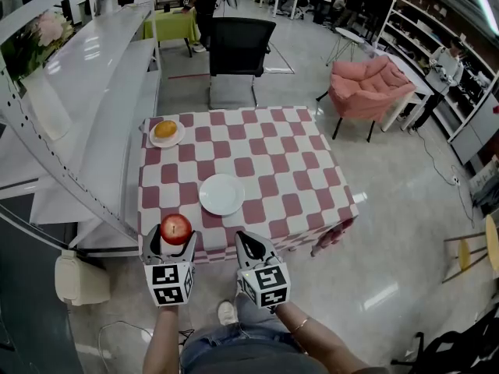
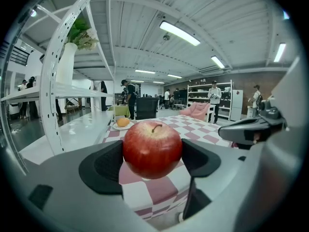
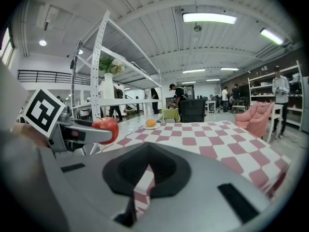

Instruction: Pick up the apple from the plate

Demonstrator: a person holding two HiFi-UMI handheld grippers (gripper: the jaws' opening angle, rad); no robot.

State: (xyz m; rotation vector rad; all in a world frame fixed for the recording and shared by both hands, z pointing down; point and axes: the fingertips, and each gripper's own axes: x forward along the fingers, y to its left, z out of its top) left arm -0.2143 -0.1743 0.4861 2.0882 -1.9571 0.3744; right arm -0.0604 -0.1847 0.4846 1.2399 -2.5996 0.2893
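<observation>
A red apple [image 1: 175, 228] [image 2: 152, 149] sits between the jaws of my left gripper [image 1: 173, 241] [image 2: 152, 162], held in the air over the near left corner of the checked table [image 1: 273, 142]. The jaws press on both its sides. The empty white plate [image 1: 222, 195] lies on the table a little ahead and to the right of the apple. My right gripper [image 1: 251, 246] [image 3: 144, 170] hangs at the table's near edge, shut with nothing in it. In the right gripper view the apple [image 3: 107, 128] shows at the left.
A small plate with an orange-coloured food item [image 1: 166, 133] [image 2: 122, 123] [image 3: 151, 123] stands at the table's far left corner. A white shelving rack [image 1: 78, 100] runs along the left. A black chair [image 1: 238, 53] stands behind the table, a pink armchair [image 1: 366, 84] at the back right.
</observation>
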